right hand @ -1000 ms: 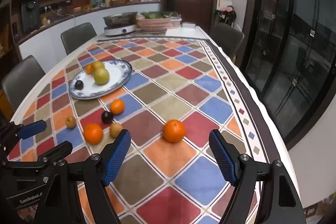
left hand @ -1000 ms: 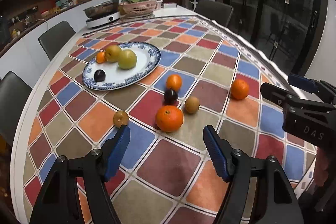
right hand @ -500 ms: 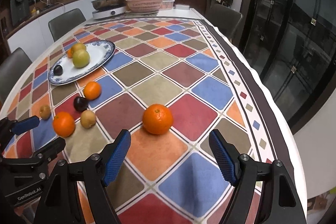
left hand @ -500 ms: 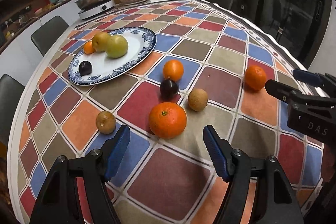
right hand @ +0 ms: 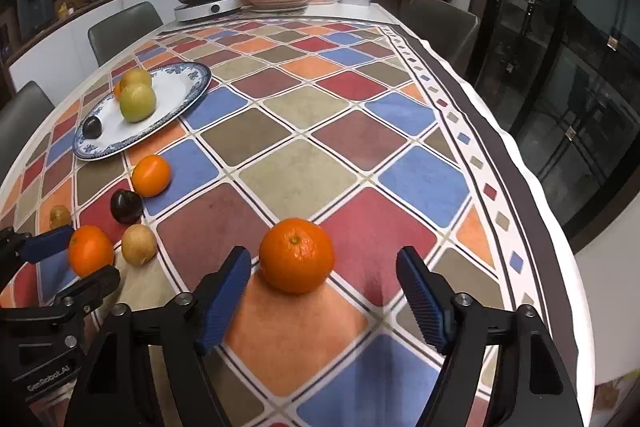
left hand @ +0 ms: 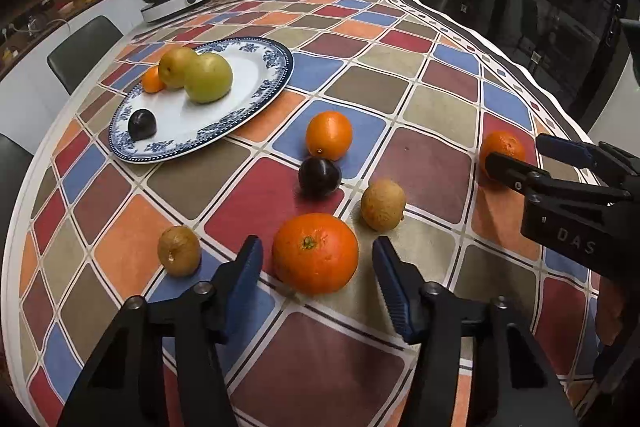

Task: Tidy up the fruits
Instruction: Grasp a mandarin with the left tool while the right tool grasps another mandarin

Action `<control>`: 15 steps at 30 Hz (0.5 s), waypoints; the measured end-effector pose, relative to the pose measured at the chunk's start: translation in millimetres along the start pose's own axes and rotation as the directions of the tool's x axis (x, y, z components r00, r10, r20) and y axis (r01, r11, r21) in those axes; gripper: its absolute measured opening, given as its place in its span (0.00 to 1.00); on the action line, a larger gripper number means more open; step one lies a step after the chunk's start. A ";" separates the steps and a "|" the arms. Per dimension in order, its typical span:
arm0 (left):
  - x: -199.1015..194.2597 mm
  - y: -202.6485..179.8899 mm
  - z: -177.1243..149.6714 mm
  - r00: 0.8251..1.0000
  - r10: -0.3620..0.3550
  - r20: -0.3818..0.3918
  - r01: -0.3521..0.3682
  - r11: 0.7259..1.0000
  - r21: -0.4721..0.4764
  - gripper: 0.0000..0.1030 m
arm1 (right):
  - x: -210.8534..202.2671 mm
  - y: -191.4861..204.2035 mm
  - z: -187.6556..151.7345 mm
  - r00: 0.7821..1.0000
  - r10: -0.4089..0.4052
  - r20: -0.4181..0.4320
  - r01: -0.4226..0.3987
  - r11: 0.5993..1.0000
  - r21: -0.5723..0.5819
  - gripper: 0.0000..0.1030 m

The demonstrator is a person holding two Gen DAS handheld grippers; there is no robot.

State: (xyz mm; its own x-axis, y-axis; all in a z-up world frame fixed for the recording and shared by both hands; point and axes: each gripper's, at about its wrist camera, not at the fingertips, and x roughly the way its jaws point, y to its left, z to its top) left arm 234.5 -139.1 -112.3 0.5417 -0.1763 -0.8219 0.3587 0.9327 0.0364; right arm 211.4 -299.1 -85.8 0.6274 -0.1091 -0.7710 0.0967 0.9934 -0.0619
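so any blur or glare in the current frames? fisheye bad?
Left wrist view: sharp, strong barrel bend at the tablecloth edges, black corners, soft shadow under the near orange. Right wrist view: equally sharp, same bend, dim reflections in the glass doors.

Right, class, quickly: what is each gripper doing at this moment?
Left gripper: open, jaws just closing around the big orange, not gripping.
Right gripper: open, closing around another orange.
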 end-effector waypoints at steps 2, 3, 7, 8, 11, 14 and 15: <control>1.8 -0.6 1.5 1.000 -0.004 -0.004 0.004 1.000 0.003 0.47 | 4.6 -0.3 0.5 1.000 0.009 -0.012 -0.009 1.000 0.002 0.66; 2.6 -0.7 2.3 1.000 -0.002 -0.006 0.002 1.000 0.002 0.46 | 6.4 -0.2 0.9 1.000 0.013 -0.015 -0.013 1.000 0.006 0.64; 3.6 1.2 4.9 1.000 -0.005 -0.005 0.005 1.000 -0.005 0.41 | 10.1 0.1 2.4 0.999 0.029 -0.016 -0.029 0.999 0.015 0.59; 4.0 2.2 5.2 1.000 -0.012 -0.007 0.011 1.000 -0.008 0.41 | 10.6 1.1 2.4 0.999 0.031 -0.018 -0.031 0.999 0.013 0.57; 6.4 3.3 5.4 1.000 -0.018 -0.015 0.018 1.000 -0.006 0.41 | 13.4 4.4 1.9 0.999 0.038 -0.033 -0.038 0.999 0.000 0.50; 7.0 4.5 5.9 1.000 -0.025 -0.016 0.024 1.000 -0.012 0.41 | 14.2 5.6 1.7 0.998 0.050 -0.038 -0.050 0.999 0.005 0.43; 6.8 5.0 6.1 0.999 -0.028 -0.018 0.027 1.000 -0.015 0.41 | 12.9 6.1 1.9 0.998 0.052 -0.034 -0.052 0.999 0.007 0.41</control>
State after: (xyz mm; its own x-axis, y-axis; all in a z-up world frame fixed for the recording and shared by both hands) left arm 244.7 -137.6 -114.2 0.5178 -0.1963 -0.8327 0.3618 0.9322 0.0051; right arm 221.5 -294.6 -94.9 0.6046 -0.0558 -0.7946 0.0695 0.9974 -0.0172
